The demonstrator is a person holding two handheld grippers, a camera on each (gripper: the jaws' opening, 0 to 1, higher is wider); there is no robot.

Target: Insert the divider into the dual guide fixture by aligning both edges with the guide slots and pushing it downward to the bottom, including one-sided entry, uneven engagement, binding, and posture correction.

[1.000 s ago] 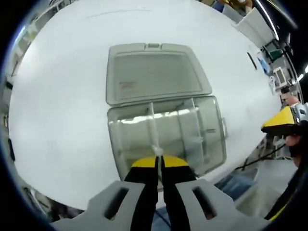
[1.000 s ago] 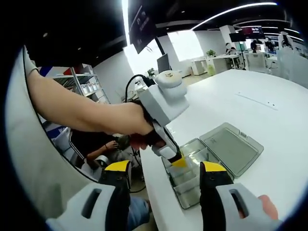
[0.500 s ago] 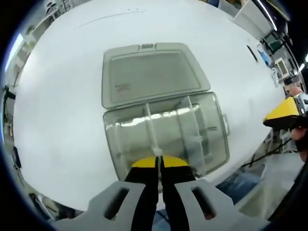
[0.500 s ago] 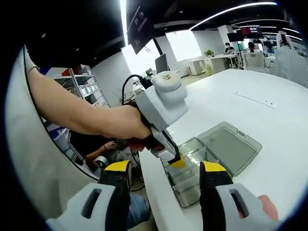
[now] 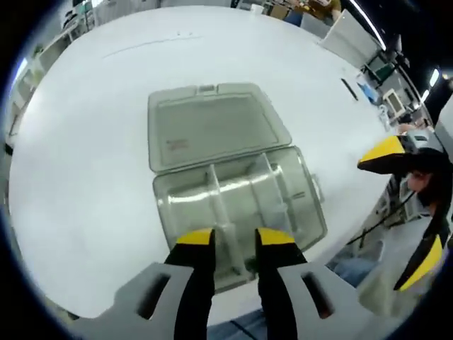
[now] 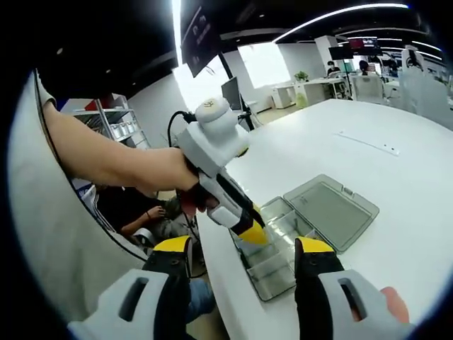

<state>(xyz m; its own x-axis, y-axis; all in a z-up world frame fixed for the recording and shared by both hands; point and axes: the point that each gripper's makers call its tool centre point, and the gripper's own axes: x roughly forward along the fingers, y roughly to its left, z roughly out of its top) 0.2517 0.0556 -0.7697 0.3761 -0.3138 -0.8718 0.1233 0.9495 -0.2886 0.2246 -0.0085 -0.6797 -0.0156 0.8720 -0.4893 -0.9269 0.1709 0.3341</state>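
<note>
A clear plastic box with its lid folded flat back lies on the white table. Inside it the clear divider stands upright between the box's long walls, and a second divider stands to its right. My left gripper is open just above the box's near wall, one jaw on either side of the divider's near end and neither touching it. Seen from the right gripper view, the left gripper hangs over the box in a person's hand. My right gripper is open and holds nothing.
The box sits near the table's edge, and beyond that edge is floor where a seated person shows. The right gripper hangs off the table's side. White table stretches far behind the lid.
My left gripper was shut on the divider's near end and has now opened and let it go. The divider stays standing in the box. The right gripper has hardly moved.
</note>
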